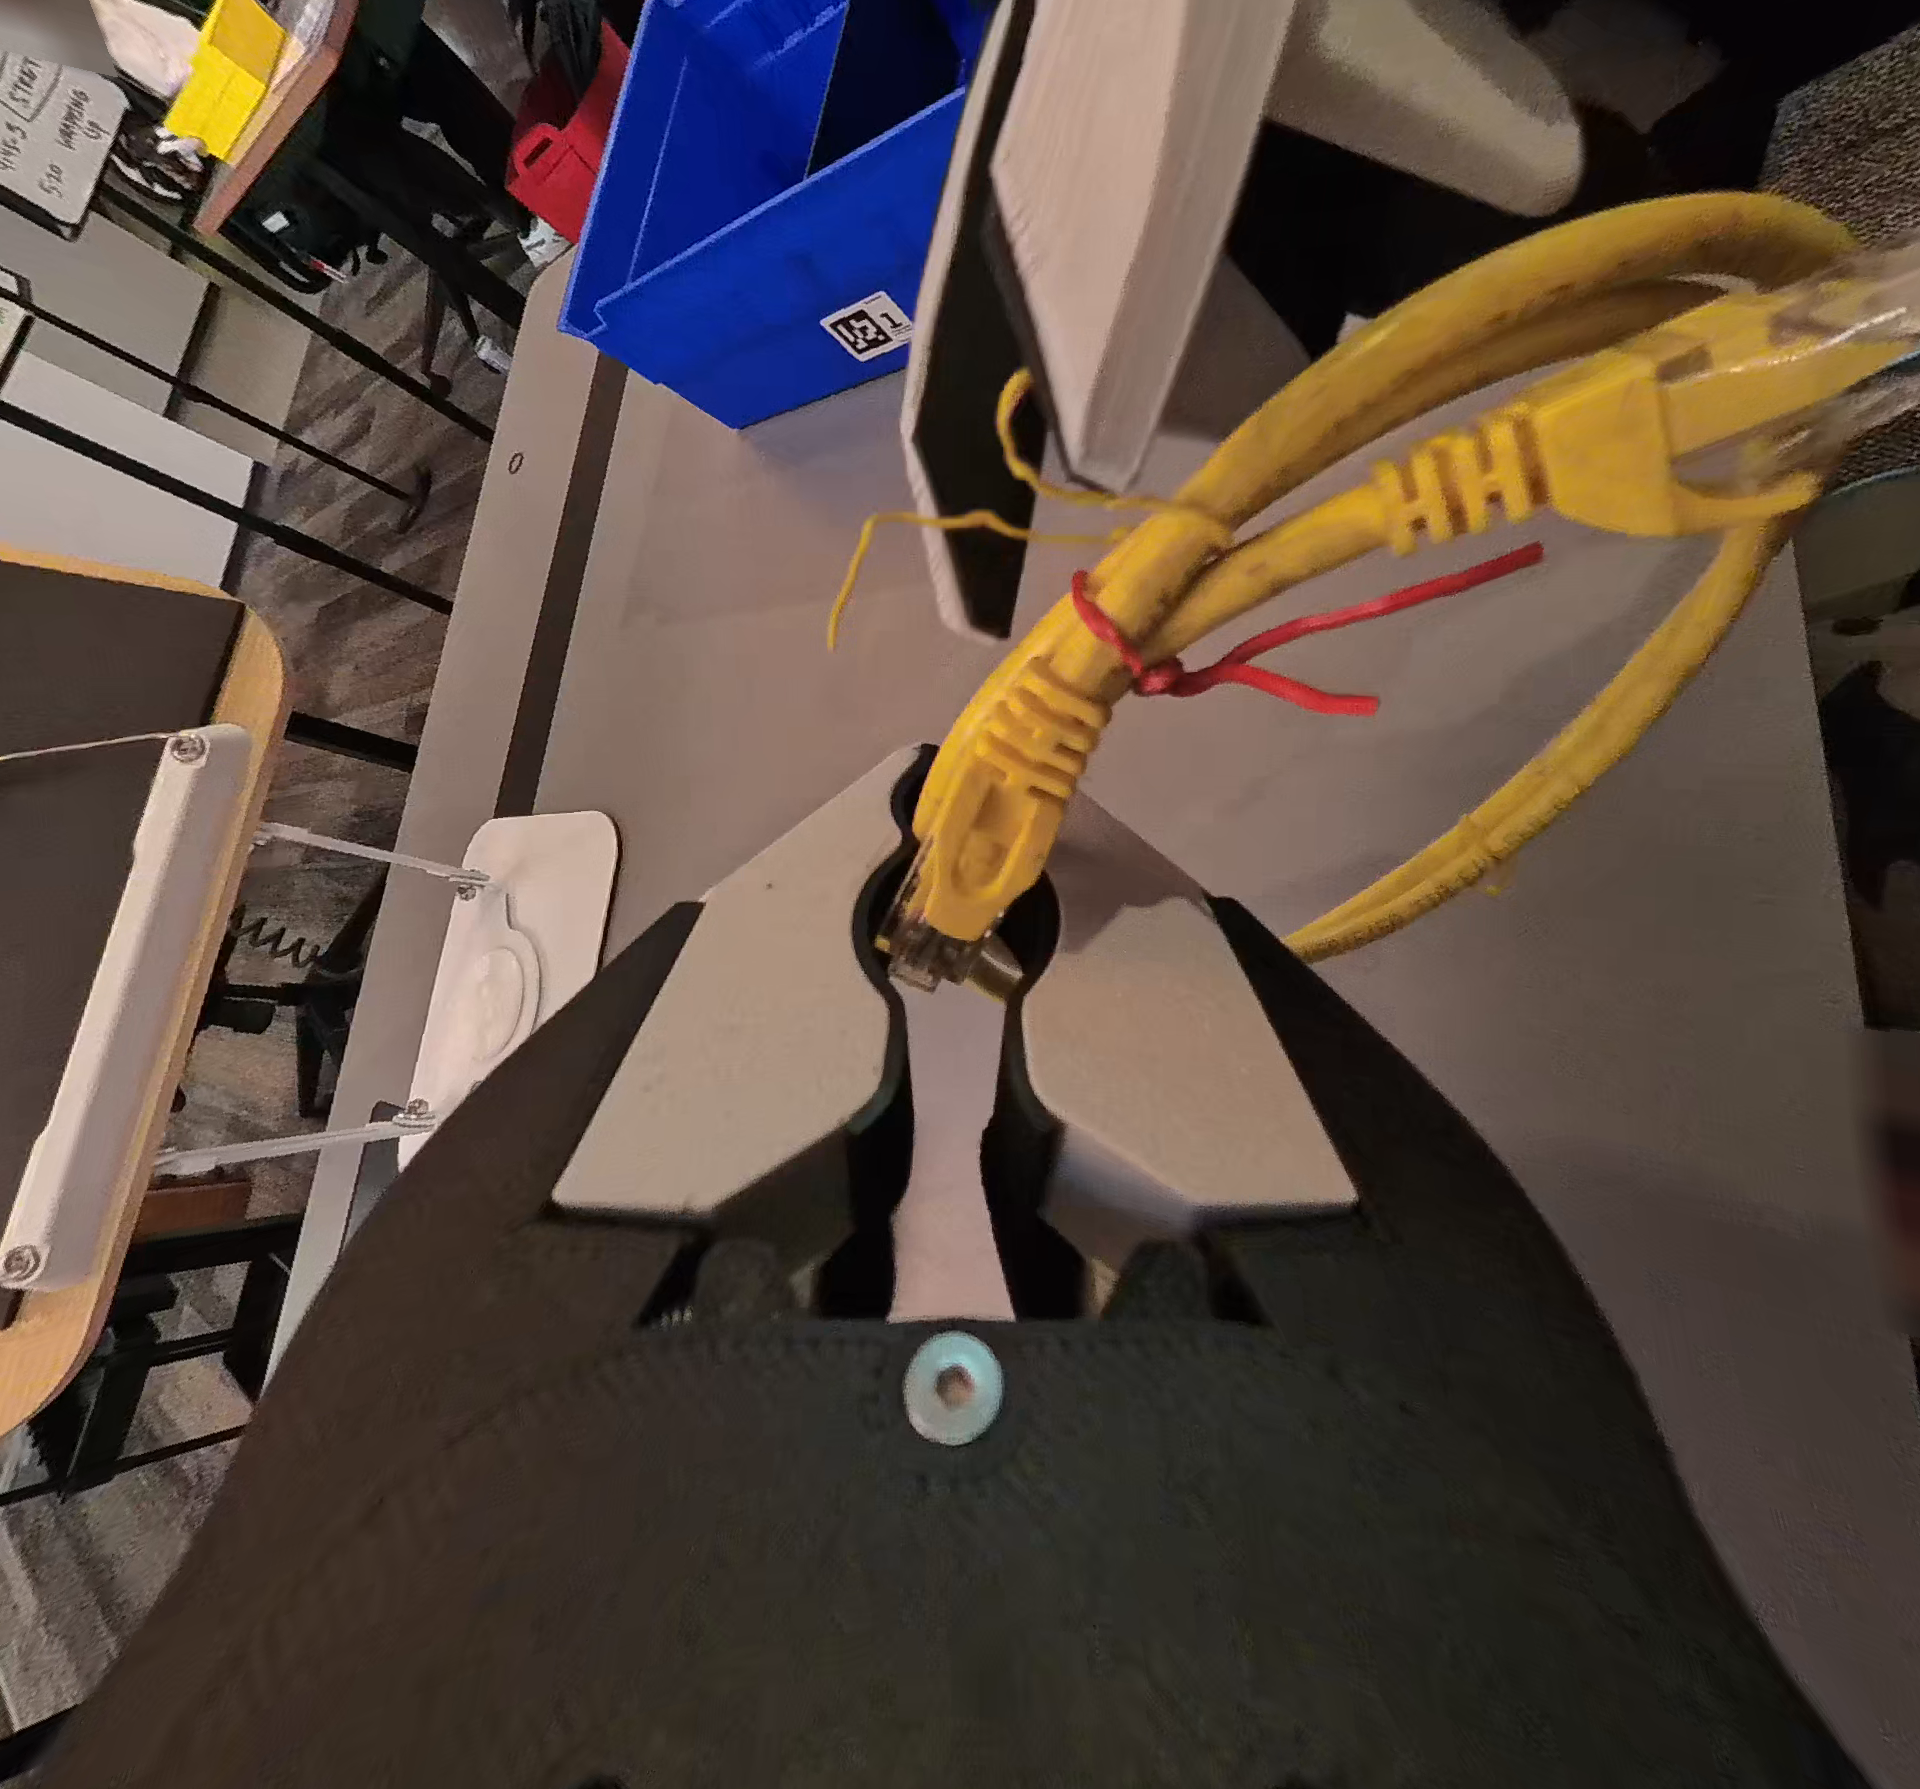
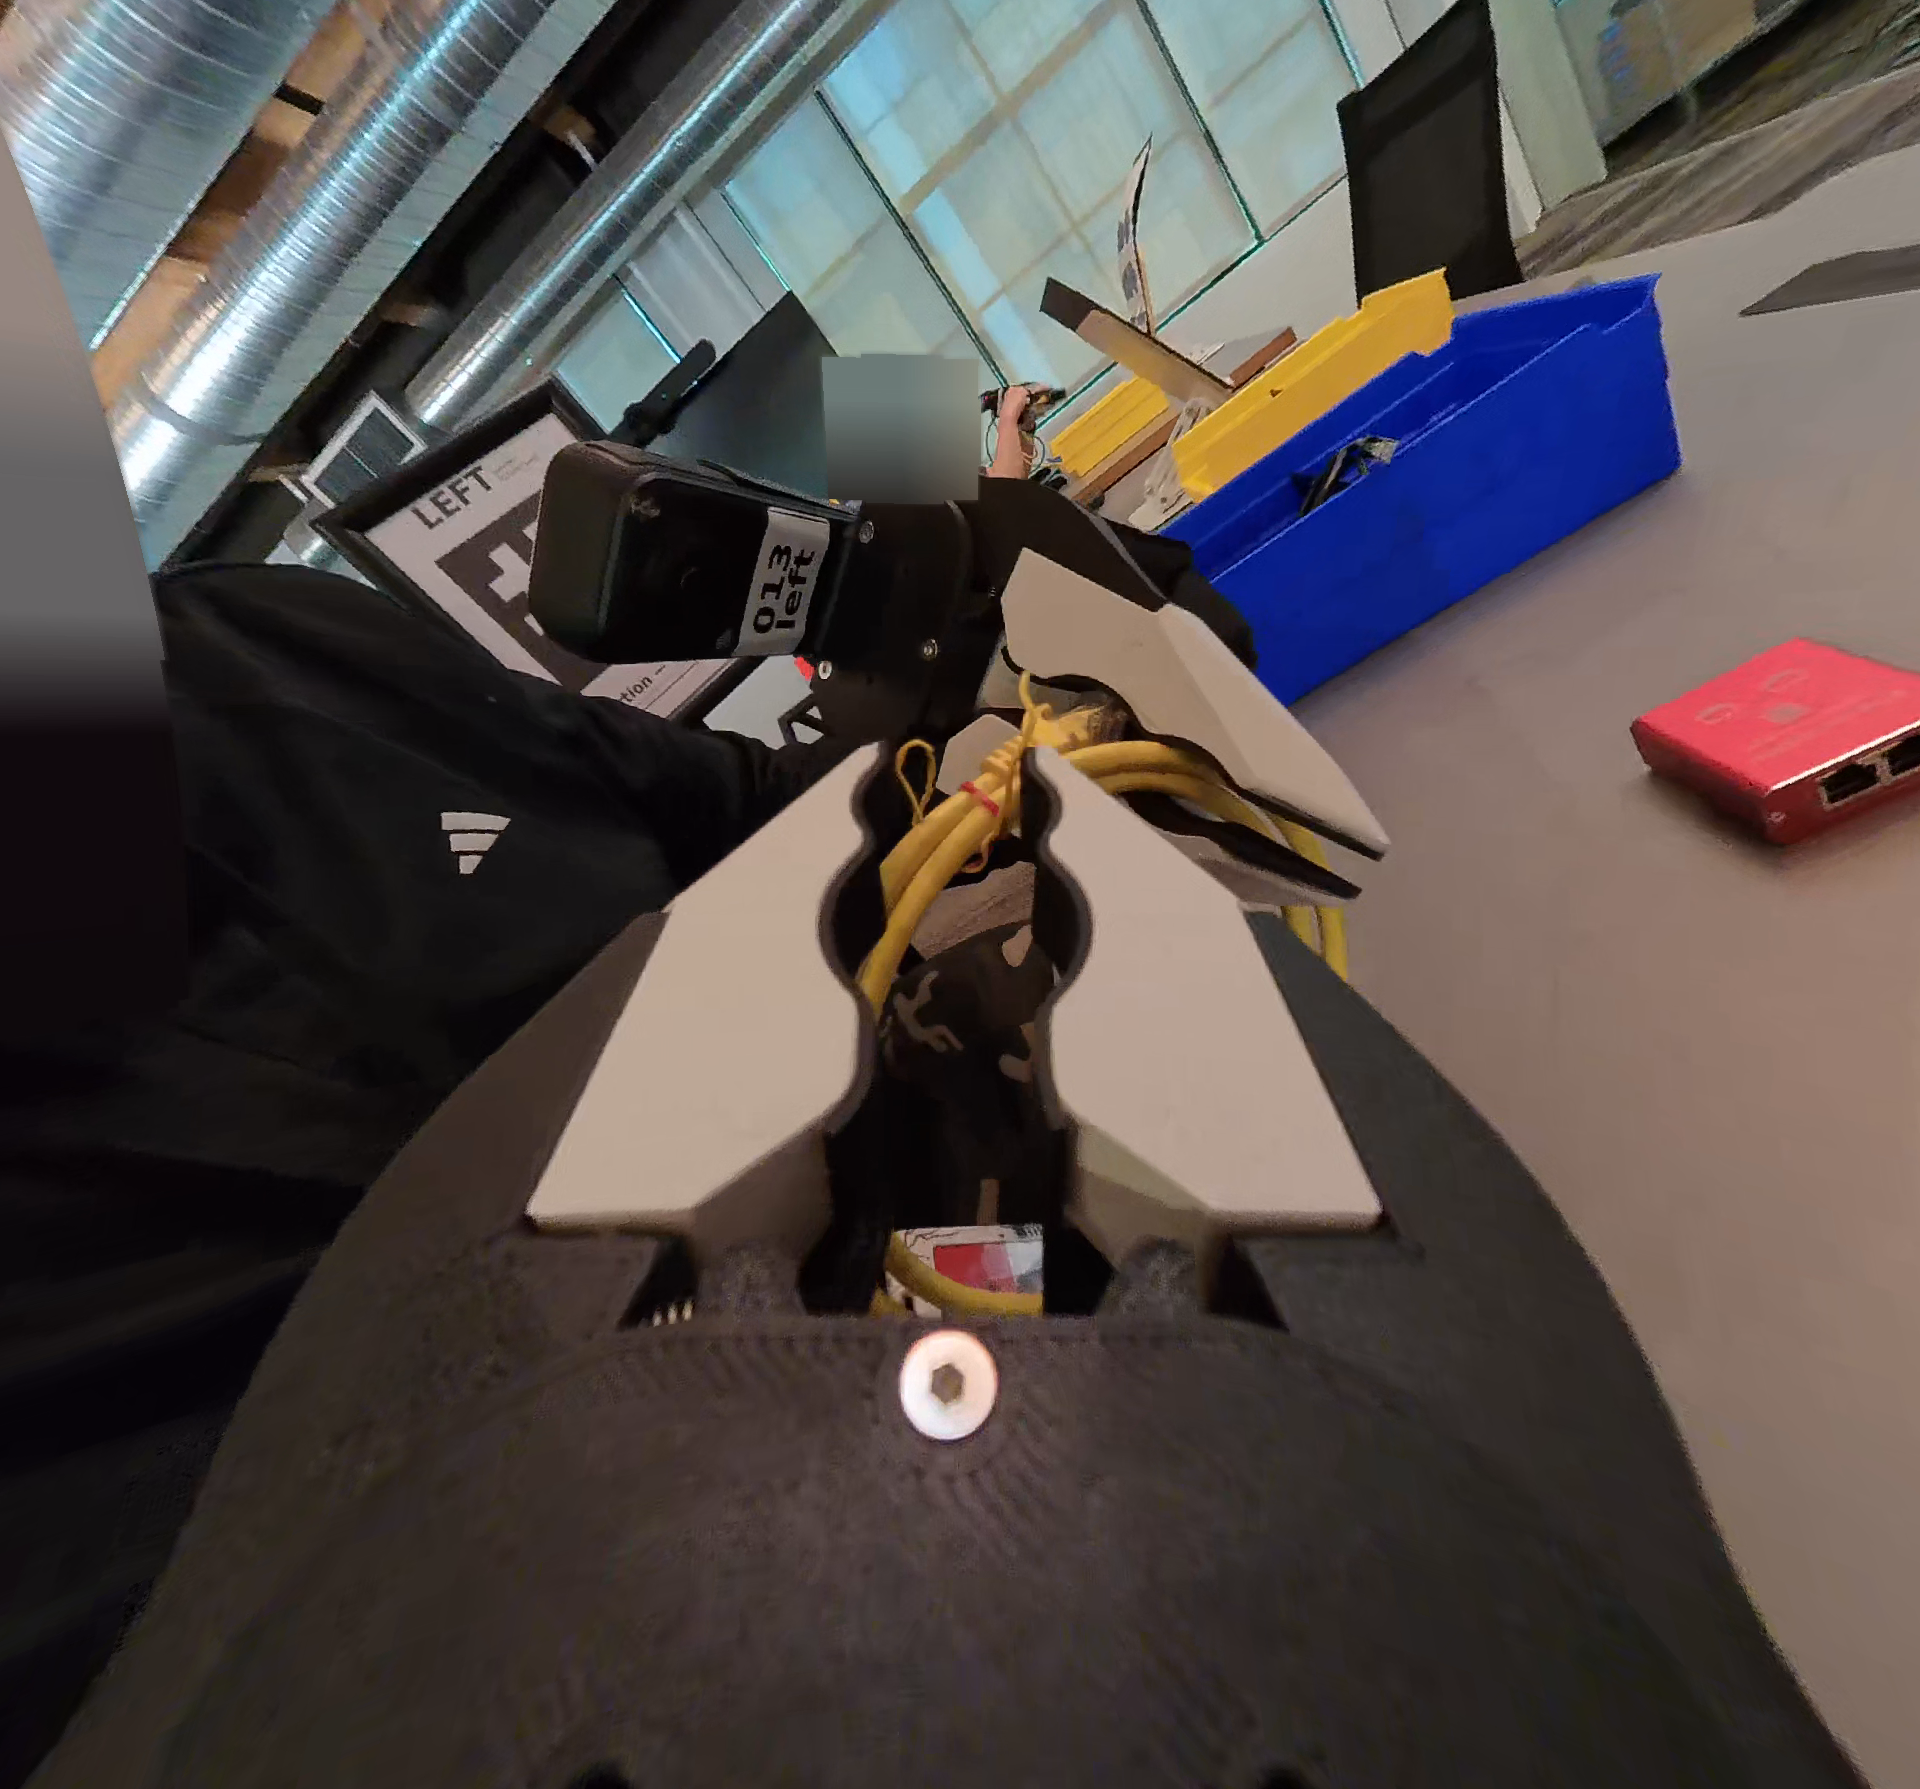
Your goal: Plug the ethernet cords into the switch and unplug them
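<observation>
holding the yellow ethernet cord (image 1: 1226,586) up off the grey table (image 1: 727,596), both grippers were clenched on it. the left gripper (image 1: 951,918) had its jaws pinched on one plug (image 1: 971,866), the clear tip pointing back toward its own camera, away from any port. the right gripper (image 2: 961,773) was clamped on the bundled loops beside the red twist tie (image 1: 1153,674), and in the left wrist view it reached in from above, tilted down across the cord. the cord was apparently bound in a coil by that tie and a thin yellow one (image 1: 935,524).

the red switch (image 2: 1787,737) lay flat on the table, well apart from the cord, right of the blue bin (image 2: 1455,492), its ports facing the table's near side; nothing was plugged in.

to do this step well, i judged the plug needed turning so its tip led, with the latch side matched to the port. the right gripper should support the coil so its weight did not twist the plug. the light switch could slide when pushed, so a slow, square approach seemed wise.
</observation>
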Demonstrator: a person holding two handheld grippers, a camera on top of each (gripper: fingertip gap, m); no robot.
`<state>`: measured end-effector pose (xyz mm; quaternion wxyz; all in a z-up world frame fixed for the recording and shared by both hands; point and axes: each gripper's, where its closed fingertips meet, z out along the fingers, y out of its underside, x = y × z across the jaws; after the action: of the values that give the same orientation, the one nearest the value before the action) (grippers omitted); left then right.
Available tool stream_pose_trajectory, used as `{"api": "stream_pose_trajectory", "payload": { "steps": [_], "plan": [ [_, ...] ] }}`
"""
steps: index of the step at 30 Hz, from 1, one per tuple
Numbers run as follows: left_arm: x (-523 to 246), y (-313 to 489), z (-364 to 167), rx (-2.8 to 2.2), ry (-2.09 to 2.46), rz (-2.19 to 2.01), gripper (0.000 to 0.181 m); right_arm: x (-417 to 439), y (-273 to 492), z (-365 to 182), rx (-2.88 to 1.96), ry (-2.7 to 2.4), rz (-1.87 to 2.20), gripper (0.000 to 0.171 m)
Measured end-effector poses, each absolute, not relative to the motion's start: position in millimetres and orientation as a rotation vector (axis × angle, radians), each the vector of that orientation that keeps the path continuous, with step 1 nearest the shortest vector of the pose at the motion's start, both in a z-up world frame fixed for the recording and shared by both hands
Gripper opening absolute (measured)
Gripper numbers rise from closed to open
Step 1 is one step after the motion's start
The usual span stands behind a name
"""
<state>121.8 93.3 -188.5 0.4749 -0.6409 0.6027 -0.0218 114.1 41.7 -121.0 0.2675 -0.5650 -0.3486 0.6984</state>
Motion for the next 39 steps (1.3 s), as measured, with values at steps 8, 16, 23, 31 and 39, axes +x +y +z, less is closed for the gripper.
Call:
{"api": "stream_pose_trajectory", "payload": {
  "steps": [8, 16, 23, 31, 39],
  "plan": [
    [128, 91, -186, -1.561, 1.479, -0.091, 0.003, 119, 42, -119, -1.493, -0.969, 1.815, 0.001],
    [156, 48, -179, -1.629, 1.496, -0.954, 0.005, 121, 36, -94, -1.350, -1.063, 1.786, 0.000],
    [165, 43, -161, -1.601, 1.340, -1.666, 0.032, 110, 47, -76, -1.327, -1.128, 1.714, 0.000],
    [95, 122, -151, -1.754, 0.997, -1.321, 0.061, 122, 108, -63, -1.398, -0.953, 1.471, 0.000],
    [88, 113, -130, -1.772, 0.735, -0.880, 0.076, 122, 165, -50, -1.443, -0.752, 1.233, 0.000]
  ]
}}
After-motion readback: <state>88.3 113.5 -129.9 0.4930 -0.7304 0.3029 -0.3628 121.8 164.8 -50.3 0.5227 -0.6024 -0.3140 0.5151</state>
